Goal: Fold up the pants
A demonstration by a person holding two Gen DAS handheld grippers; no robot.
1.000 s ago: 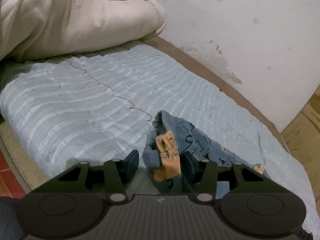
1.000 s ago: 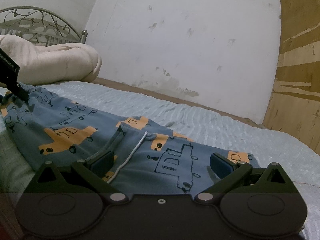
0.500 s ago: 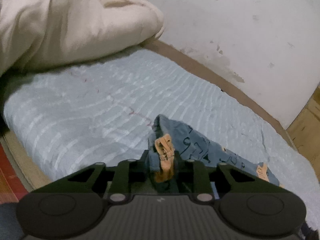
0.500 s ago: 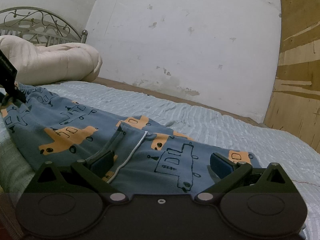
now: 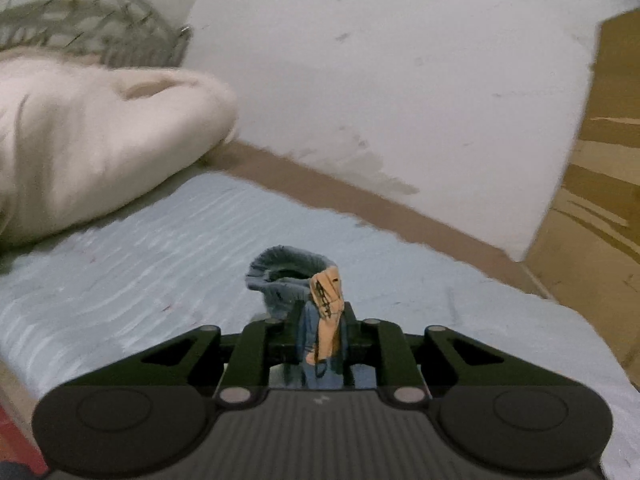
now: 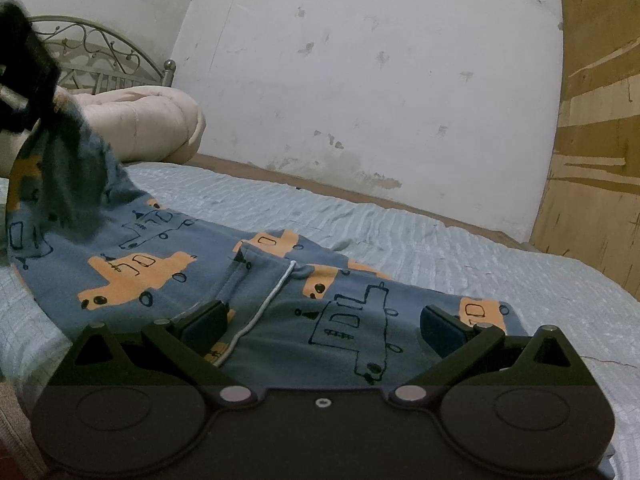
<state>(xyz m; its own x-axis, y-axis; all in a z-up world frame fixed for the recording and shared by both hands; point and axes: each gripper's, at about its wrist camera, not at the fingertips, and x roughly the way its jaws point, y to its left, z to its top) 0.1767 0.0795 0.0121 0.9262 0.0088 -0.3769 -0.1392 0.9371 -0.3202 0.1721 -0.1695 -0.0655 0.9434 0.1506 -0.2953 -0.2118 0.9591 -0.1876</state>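
Blue pants (image 6: pixel 168 264) with orange and outlined truck prints lie across the bed, with a white drawstring near the waist. My left gripper (image 5: pixel 322 320) is shut on a bunched leg end of the pants (image 5: pixel 326 300) and holds it lifted above the bed; it also shows in the right wrist view (image 6: pixel 28 80) at far left, with cloth hanging from it. My right gripper (image 6: pixel 324 322) is open, low over the waist part of the pants, a finger on each side.
A light blue ribbed sheet (image 5: pixel 140 264) covers the bed. A cream duvet (image 5: pixel 80 140) is piled at the head by a metal headboard (image 6: pixel 100 52). A white wall (image 6: pixel 360 80) runs behind, with a wooden board (image 6: pixel 600 140) at right.
My left gripper closed on the leg end and lifted it up off the bed. My right gripper stayed open and still over the waist.
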